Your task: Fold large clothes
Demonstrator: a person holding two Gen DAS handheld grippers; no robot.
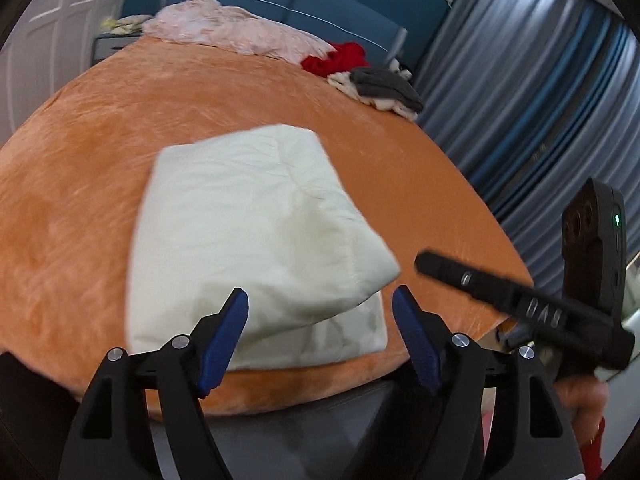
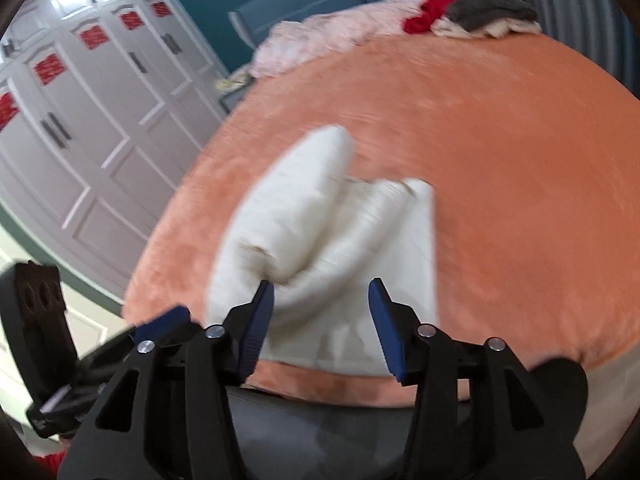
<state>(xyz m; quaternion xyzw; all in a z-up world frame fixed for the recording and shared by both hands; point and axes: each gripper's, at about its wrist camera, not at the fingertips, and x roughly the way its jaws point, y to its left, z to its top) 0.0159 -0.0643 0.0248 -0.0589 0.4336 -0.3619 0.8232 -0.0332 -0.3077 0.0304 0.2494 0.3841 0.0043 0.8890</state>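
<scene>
Two claws hover at the near edge of the bed (image 1: 100, 128), both spread wide and holding nothing: the left claw (image 1: 320, 300) and the right claw (image 2: 322, 290) each frame the cream garment (image 1: 248, 232) between their blue pads. The garment lies on the orange bedcover close to that near edge, folded into a thick, puffy packet whose upper flap sits loosely on the layers below. It looks soft, light and limp, likely to sag and unfold if lifted by one layer, so the best hold is probably across the whole stack at a near corner. Motion blur smears both views, so seams and the number of layers are hard to make out. A pile of clothes (image 1: 360, 72) lies at the bed's far corner.
</scene>
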